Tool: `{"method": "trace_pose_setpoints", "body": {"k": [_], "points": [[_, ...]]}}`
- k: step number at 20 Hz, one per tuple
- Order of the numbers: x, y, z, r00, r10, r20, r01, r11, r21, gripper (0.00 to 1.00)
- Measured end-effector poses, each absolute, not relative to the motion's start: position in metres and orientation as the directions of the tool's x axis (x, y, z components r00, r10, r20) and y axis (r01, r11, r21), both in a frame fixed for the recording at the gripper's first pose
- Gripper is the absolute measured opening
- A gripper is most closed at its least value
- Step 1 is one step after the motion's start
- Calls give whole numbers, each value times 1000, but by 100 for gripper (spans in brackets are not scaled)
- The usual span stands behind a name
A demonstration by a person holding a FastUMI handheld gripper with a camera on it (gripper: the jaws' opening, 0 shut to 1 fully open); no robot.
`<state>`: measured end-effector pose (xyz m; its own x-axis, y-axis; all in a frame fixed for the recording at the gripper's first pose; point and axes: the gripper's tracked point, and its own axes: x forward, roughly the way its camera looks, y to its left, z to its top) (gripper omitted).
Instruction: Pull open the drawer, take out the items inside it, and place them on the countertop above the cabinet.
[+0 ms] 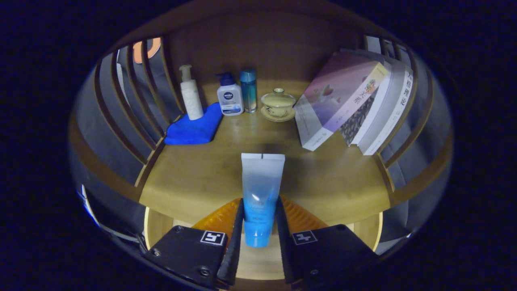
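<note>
We clench the gripper [260, 218] on the blue tube [260, 190], probably still above the countertop [194, 178], carrying it there for placing.

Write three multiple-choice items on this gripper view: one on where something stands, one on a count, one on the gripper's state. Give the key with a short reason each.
1. Where does the white pump bottle stand?
A. on the blue cloth
B. beside the books
C. between the fingers

2. How many books lean at the right of the countertop?
A. one
B. three
C. six

3. What is the gripper doing?
A. open over bare wood
B. shut on the blue tube
C. gripping the lidded cup

Key:
1 A, its base rests on the cloth's far end.
2 B, three spines show side by side.
3 B, both fingers press the tube's sides, its flat end pointing ahead over the countertop.
</note>
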<state>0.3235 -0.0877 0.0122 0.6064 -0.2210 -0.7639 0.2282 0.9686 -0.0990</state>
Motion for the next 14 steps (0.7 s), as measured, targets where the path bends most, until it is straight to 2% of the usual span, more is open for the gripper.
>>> {"method": "trace_pose_setpoints", "body": {"k": [4,10,14], "points": [[348,-90,9,639,-247,-728,207,967,-146,47],[355,-88,9,671,-245,-700,207,968,-140,53],[333,-70,23,693,-206,-691,172,978,-119,70]]}}
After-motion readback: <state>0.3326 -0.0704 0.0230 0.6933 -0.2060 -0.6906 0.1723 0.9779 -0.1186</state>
